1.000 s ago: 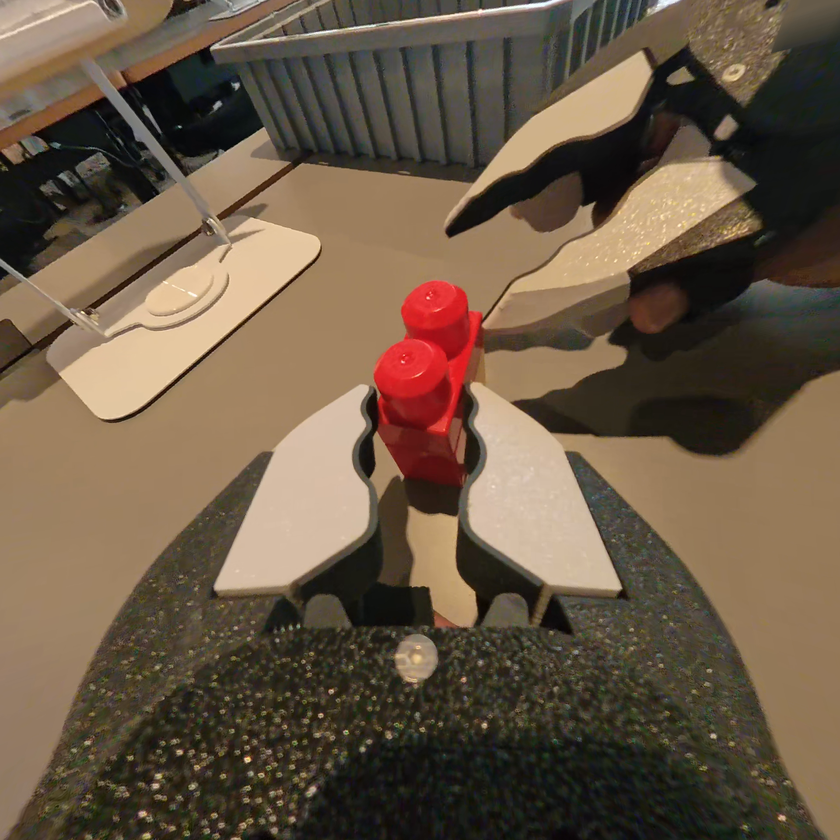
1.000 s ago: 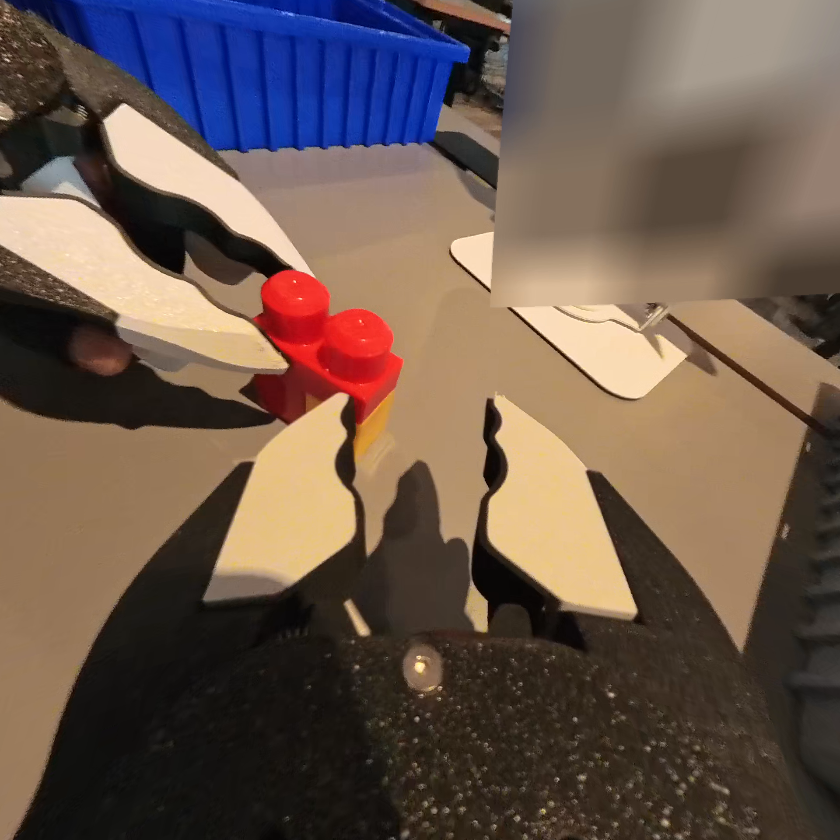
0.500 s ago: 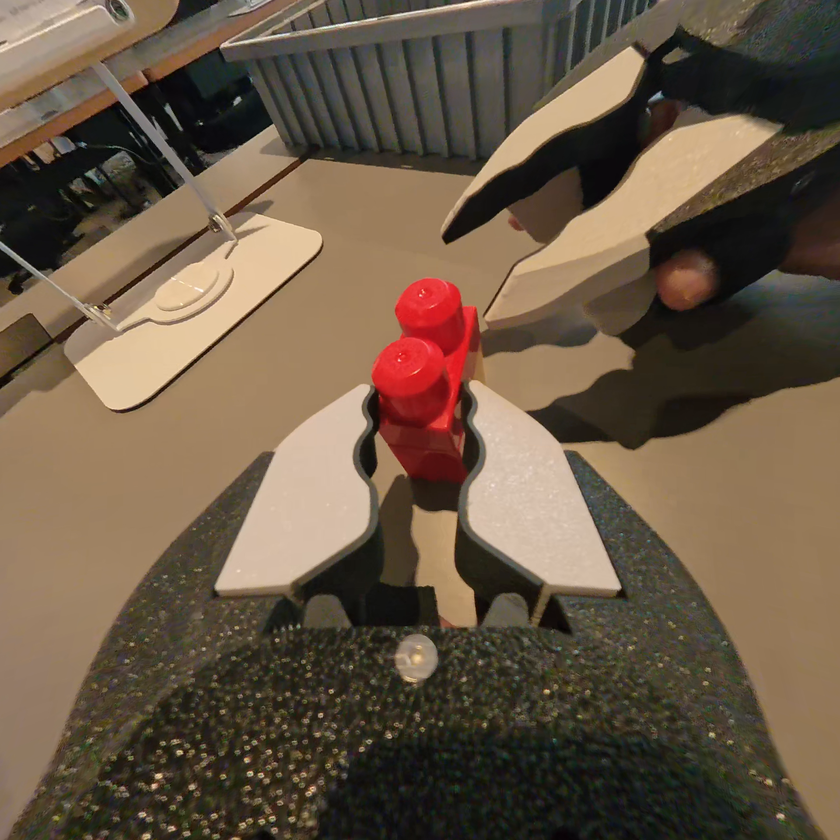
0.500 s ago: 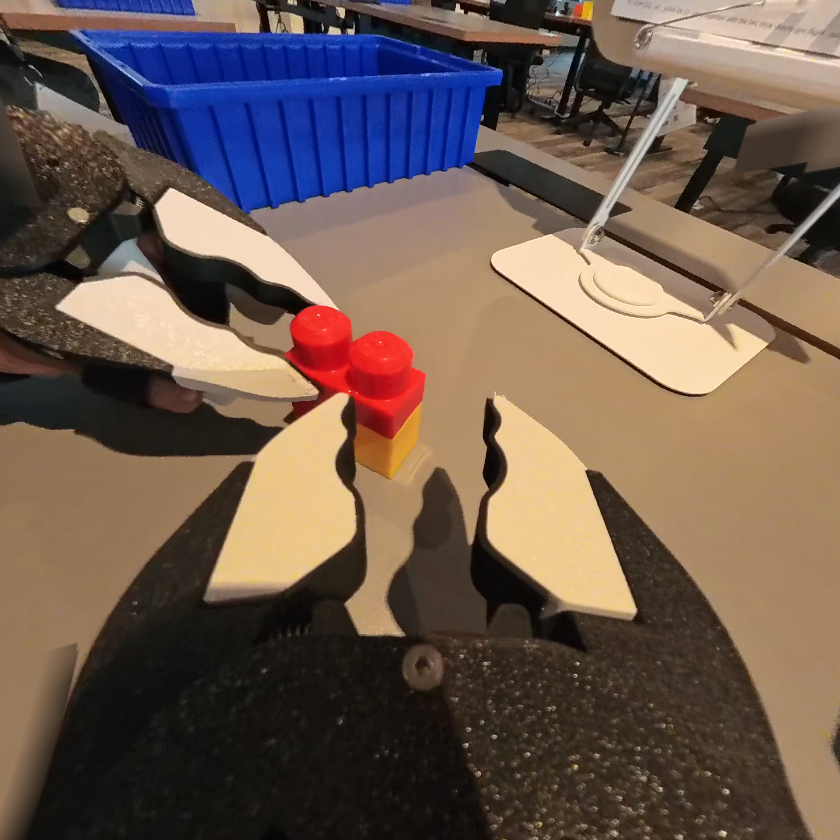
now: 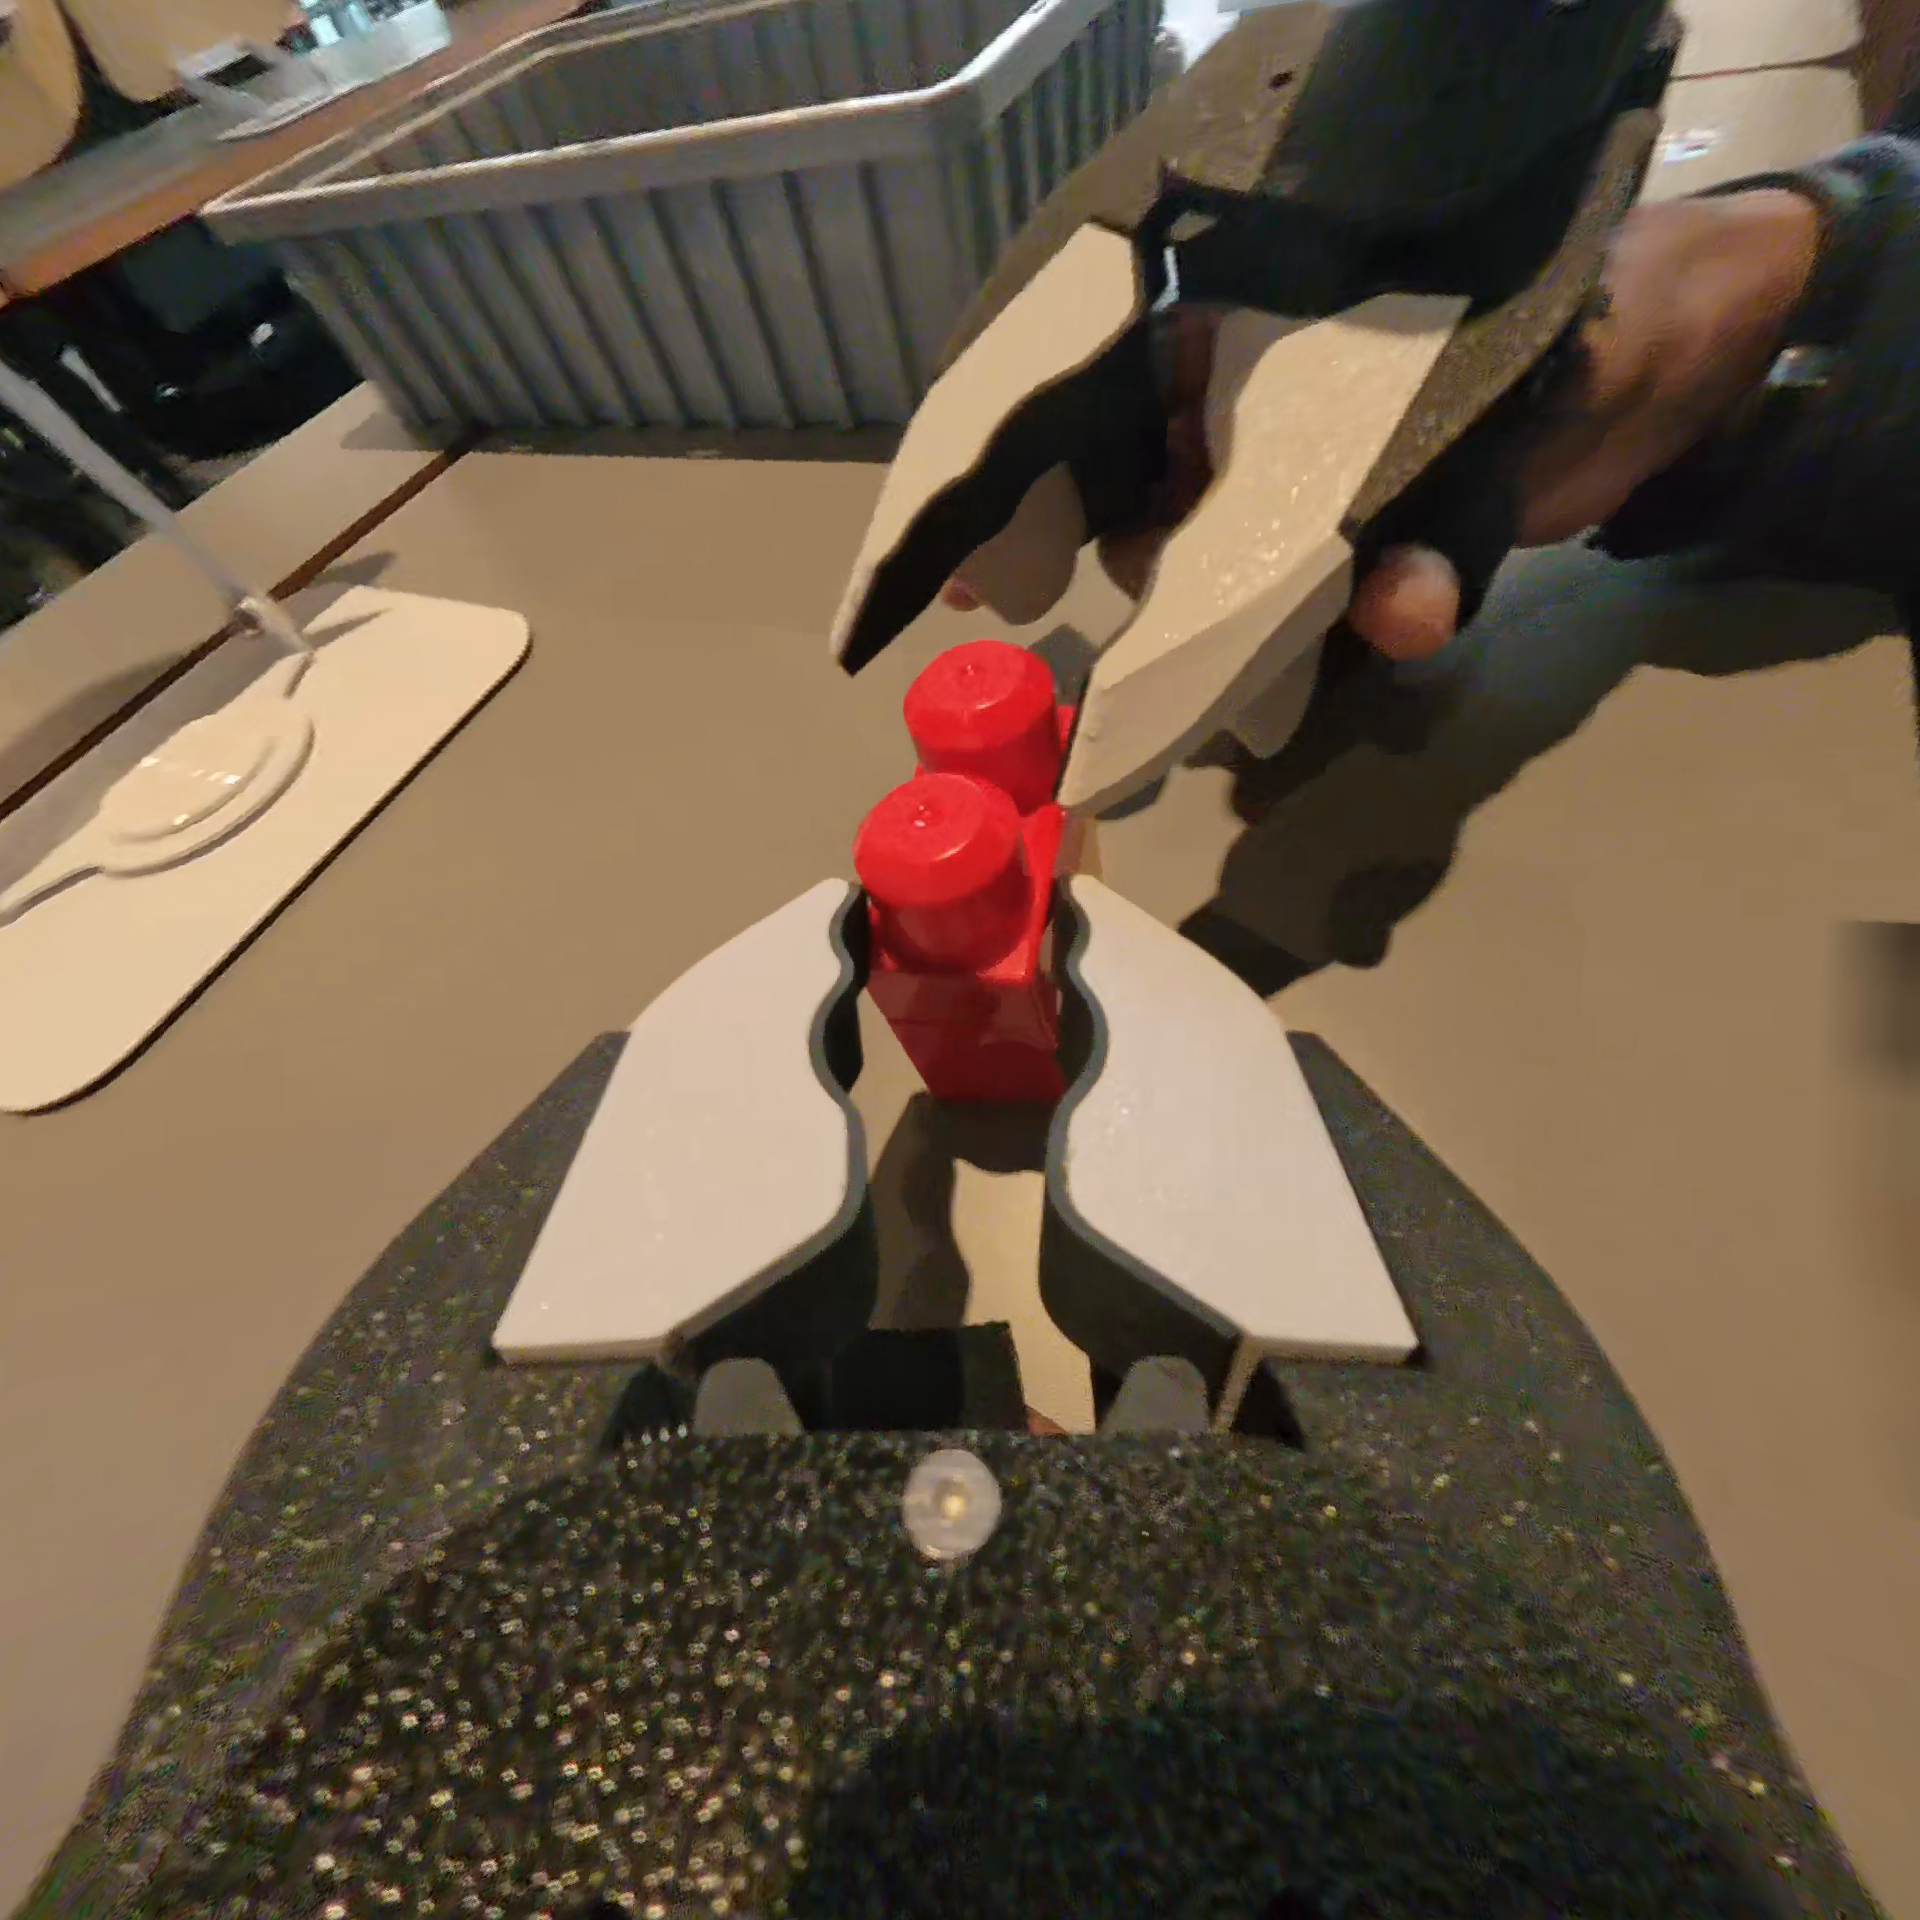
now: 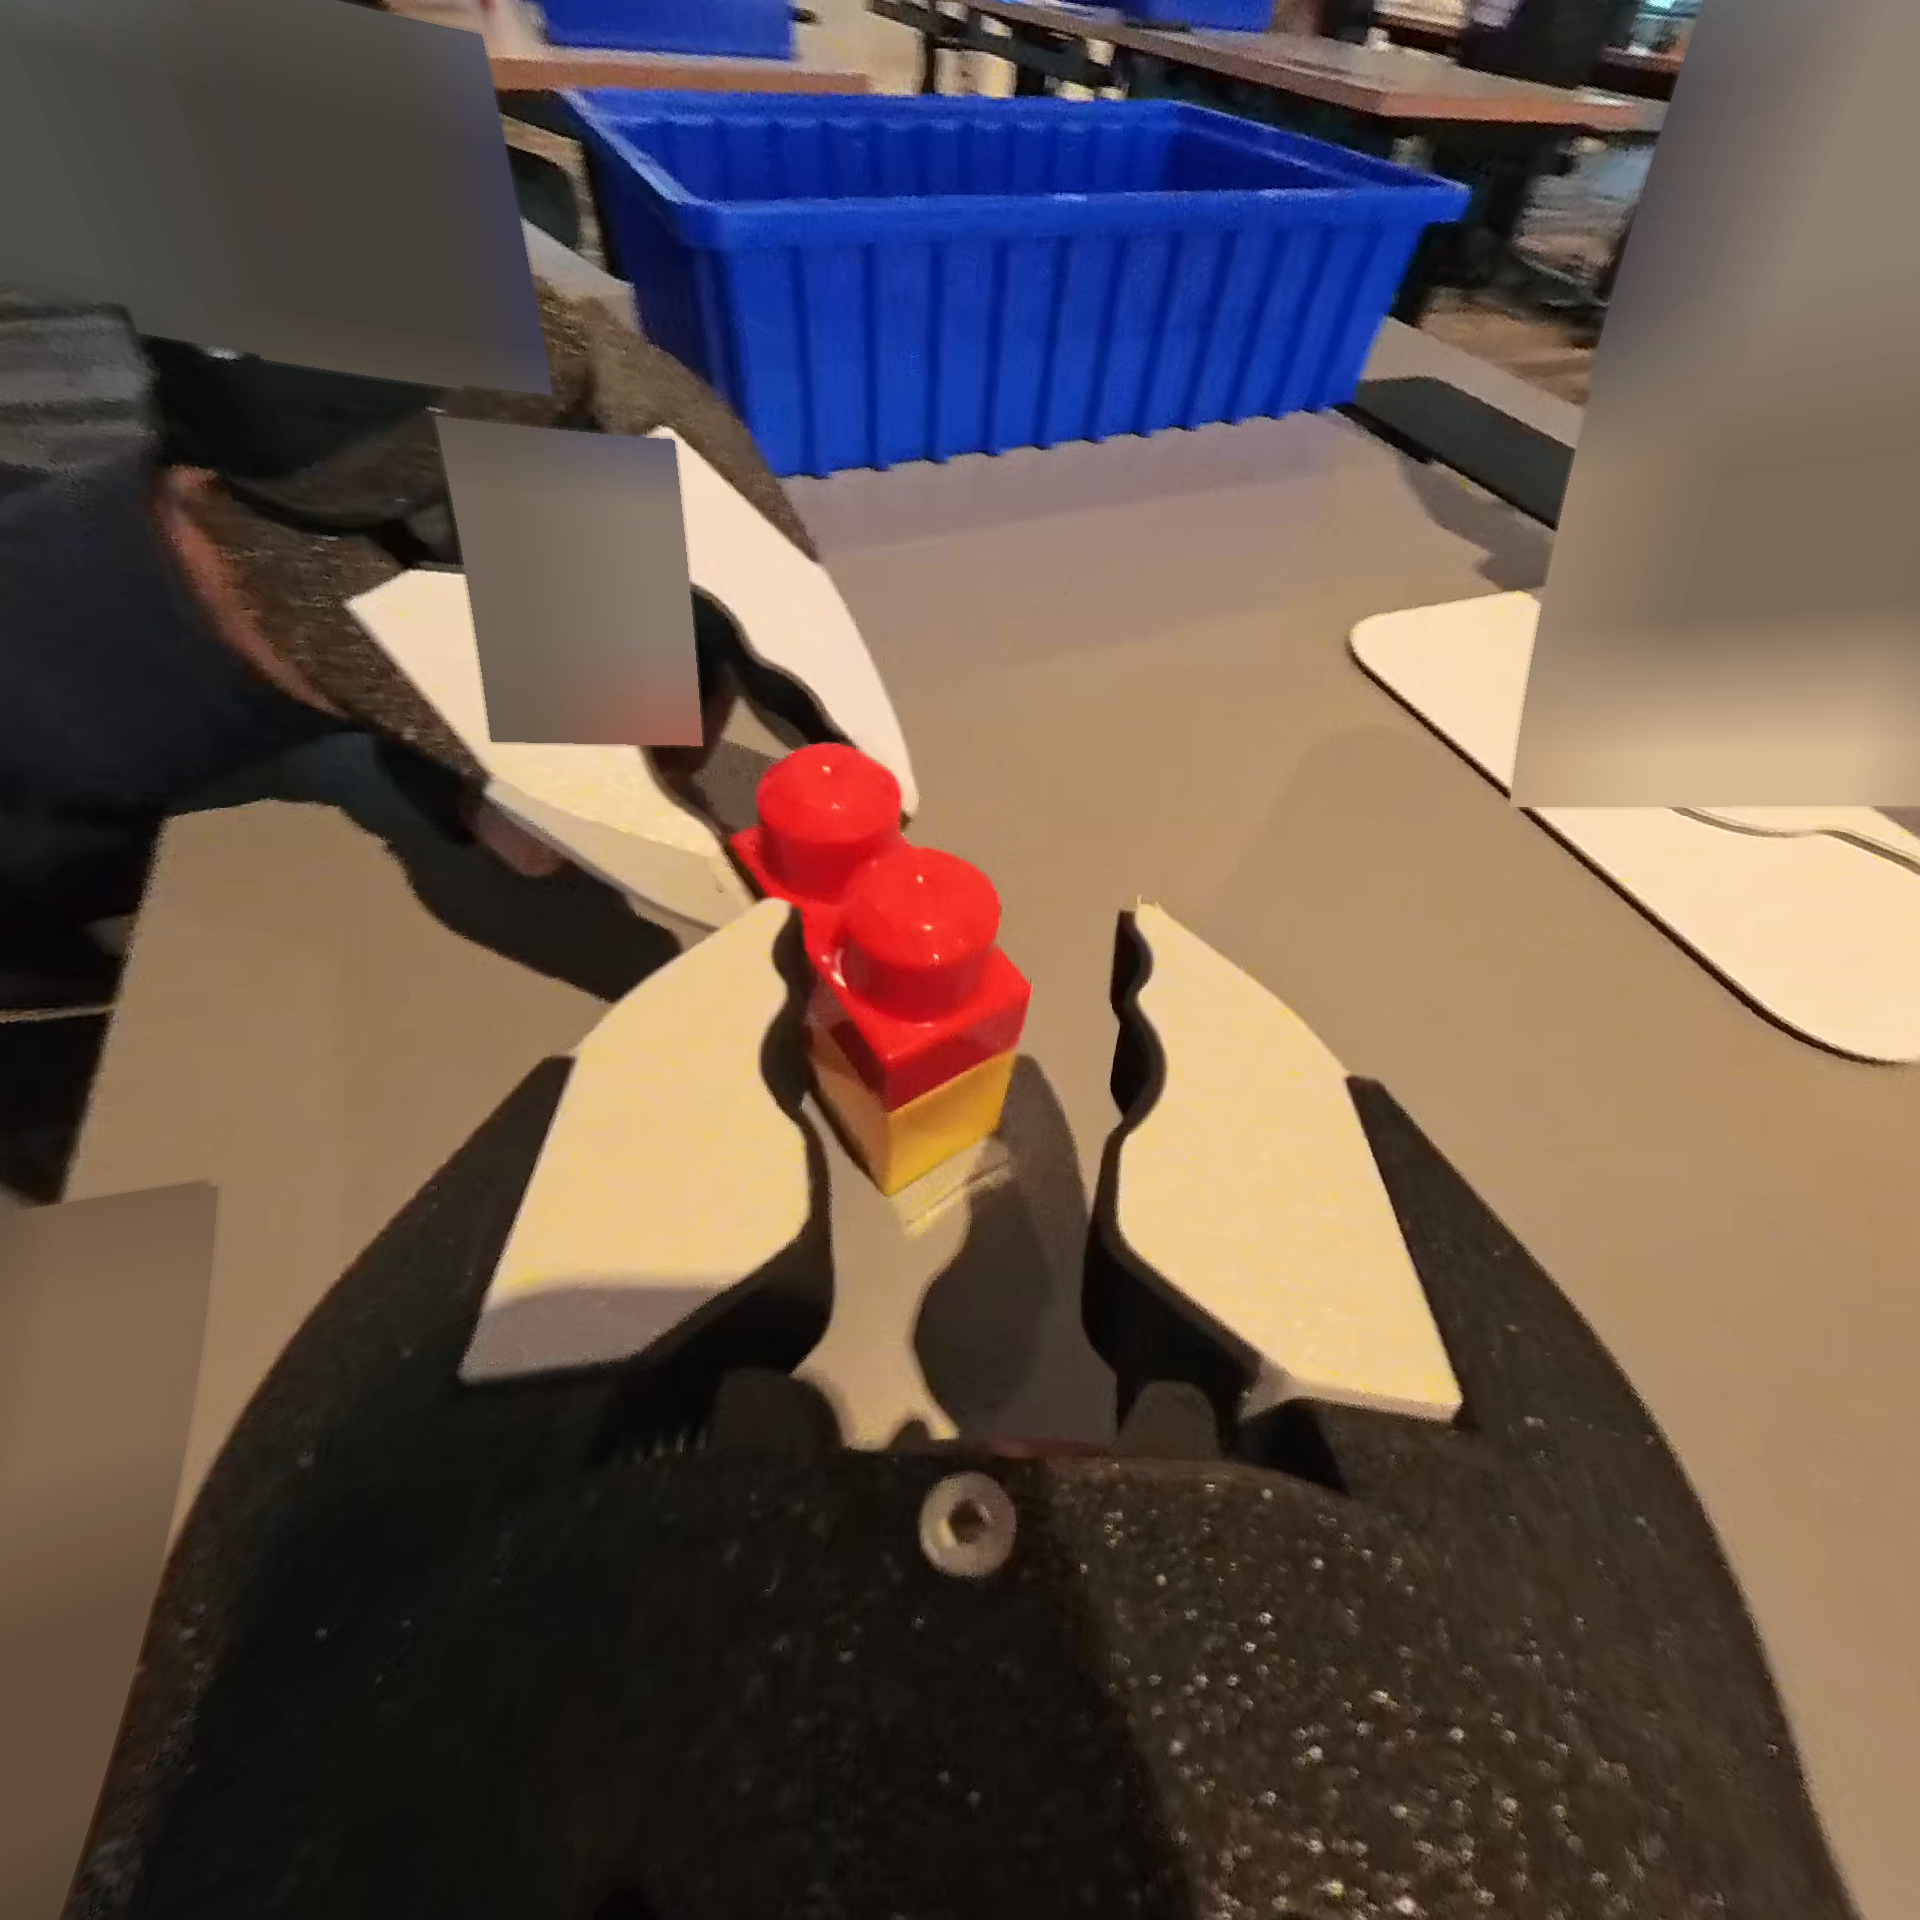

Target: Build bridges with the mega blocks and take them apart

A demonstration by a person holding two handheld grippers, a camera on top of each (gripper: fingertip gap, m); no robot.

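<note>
We've got the left gripper [image 5: 961, 935] clamped on the red block [image 5: 961, 935] – it sits on a yellow block [image 6: 925, 1132] on the table [image 5: 623, 582]. Right gripper [image 6: 951, 935] wide open w/ fingers either side, not gripping.

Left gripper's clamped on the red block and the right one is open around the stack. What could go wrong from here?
1. The right gripper is open and off-centre: one finger nearly touches the red block, so closing may shove the stack sideways.
2. The left gripper grips only the red block; lifting could drag the yellow block along.
</note>
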